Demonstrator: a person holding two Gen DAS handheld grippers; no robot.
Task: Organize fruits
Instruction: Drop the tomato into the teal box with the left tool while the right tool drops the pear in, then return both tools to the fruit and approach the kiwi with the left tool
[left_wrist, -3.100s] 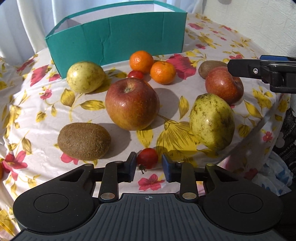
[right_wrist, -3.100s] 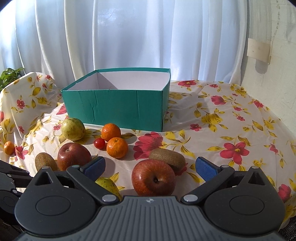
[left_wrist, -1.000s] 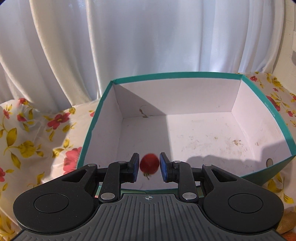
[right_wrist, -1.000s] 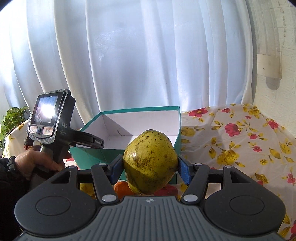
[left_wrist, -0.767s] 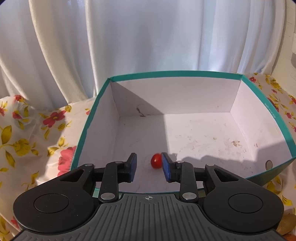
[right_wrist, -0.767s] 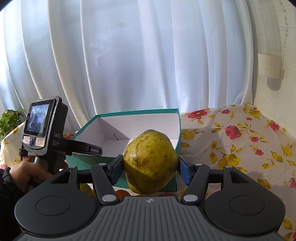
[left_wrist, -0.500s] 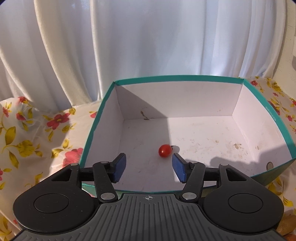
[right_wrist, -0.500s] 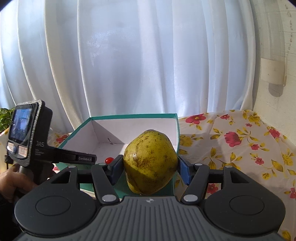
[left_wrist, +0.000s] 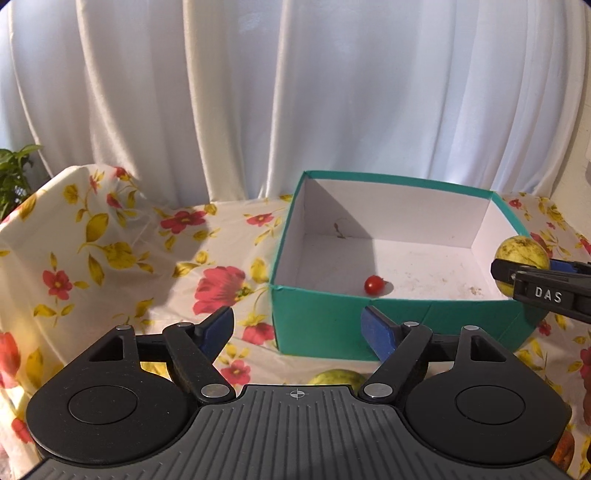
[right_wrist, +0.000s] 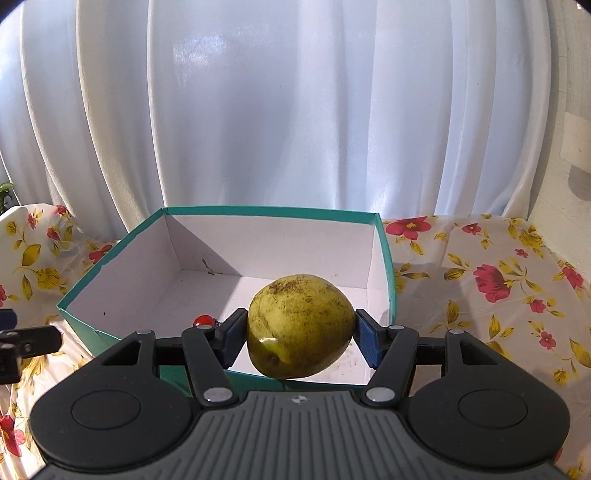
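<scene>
A teal box (left_wrist: 391, 325) with a white inside stands on the flowered cloth. A small red tomato (left_wrist: 373, 284) lies on its floor near the front wall, and shows in the right wrist view as a tomato (right_wrist: 202, 319) behind the left finger. My left gripper (left_wrist: 298, 328) hangs in front of the box's left corner, its jaws opening with nothing between them. My right gripper (right_wrist: 298, 338) is shut on a yellow-green pear (right_wrist: 300, 325), held over the box's near edge (right_wrist: 258, 380). That same pear (left_wrist: 521, 251) and right gripper (left_wrist: 543, 286) appear at the right of the left wrist view.
A second pear (left_wrist: 334, 377) lies on the cloth before the box, partly hidden by my left gripper. White curtains (left_wrist: 295, 92) hang behind the table. A green plant (left_wrist: 14, 173) stands at far left. Orange fruit (left_wrist: 563, 448) peeks in at bottom right.
My left gripper let go of the tomato into the box, opened wide, and drew back and left out of the box. My right gripper carried the pear closer, over the box's edge.
</scene>
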